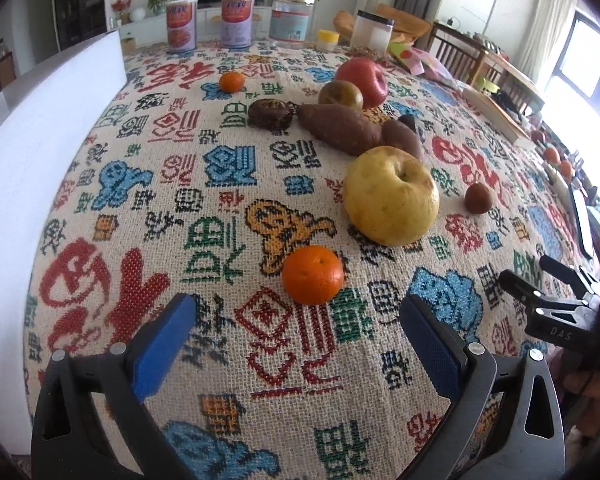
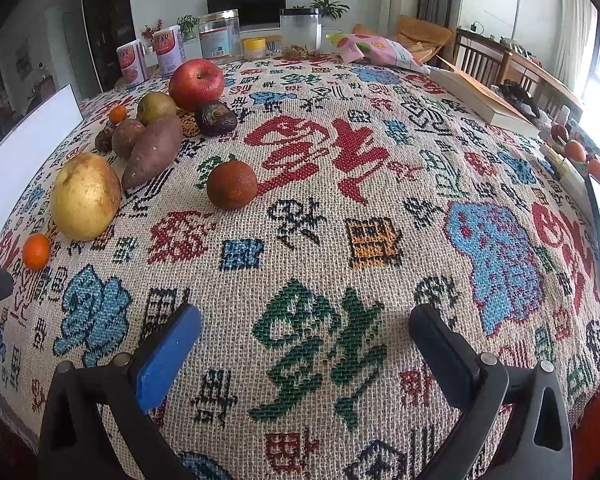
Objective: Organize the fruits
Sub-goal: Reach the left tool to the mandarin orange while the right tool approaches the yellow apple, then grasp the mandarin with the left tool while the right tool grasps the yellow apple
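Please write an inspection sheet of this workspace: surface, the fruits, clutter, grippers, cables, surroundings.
Surface: table under a woven tablecloth with coloured characters.
Job's things: small orange nearest the left gripper; yellow apple just behind it; red apple, green-brown fruit, two sweet potatoes, dark shrivelled fruit, reddish-brown round fruit, second small orange, all loose on the cloth.
Clutter: two tins, clear jars, yellow-lidded pot, snack bag, book.
Grippers: left gripper open, empty; right gripper open, empty.
Cables: nothing seen.
Surroundings: living room, television, plants, wooden chairs, window at right.
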Action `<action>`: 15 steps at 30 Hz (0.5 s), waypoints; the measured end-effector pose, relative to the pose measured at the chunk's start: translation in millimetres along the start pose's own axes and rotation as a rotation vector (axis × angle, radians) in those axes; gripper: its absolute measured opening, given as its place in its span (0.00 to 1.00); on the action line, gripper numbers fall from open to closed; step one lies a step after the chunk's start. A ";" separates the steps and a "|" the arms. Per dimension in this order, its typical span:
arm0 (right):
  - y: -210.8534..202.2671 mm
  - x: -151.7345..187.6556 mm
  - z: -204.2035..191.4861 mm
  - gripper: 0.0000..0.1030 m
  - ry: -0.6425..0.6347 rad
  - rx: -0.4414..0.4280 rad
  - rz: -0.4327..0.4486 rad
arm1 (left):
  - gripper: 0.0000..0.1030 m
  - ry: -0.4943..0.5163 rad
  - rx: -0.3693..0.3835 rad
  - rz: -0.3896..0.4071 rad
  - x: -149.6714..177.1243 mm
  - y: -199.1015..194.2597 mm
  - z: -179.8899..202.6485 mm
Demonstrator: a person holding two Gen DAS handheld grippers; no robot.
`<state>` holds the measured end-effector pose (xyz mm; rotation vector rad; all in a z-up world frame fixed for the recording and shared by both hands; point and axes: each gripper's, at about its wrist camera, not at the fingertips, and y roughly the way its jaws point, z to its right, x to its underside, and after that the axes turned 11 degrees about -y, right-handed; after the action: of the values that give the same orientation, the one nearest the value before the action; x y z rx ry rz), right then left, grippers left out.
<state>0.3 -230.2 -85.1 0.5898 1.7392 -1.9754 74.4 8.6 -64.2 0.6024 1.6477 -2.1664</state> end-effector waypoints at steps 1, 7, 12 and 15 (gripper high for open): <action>0.0 -0.2 -0.1 1.00 -0.001 -0.001 -0.002 | 0.98 0.008 -0.005 -0.001 -1.9 4.5 1.5; -1.8 2.4 0.0 1.00 -0.011 -0.012 -0.005 | 0.30 0.090 -0.041 0.017 -3.1 15.9 15.1; -13.3 -2.3 7.6 0.99 0.014 -0.111 0.014 | 0.29 0.019 -0.016 0.066 -4.5 -2.2 -1.8; -22.3 -25.9 -8.6 0.97 0.024 -0.335 0.044 | 0.29 -0.024 -0.002 0.086 -8.0 -16.9 -15.5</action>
<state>8.6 -218.0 -53.0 0.5302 1.9955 -1.6034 74.4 28.1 -49.8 0.6321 1.5821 -2.1030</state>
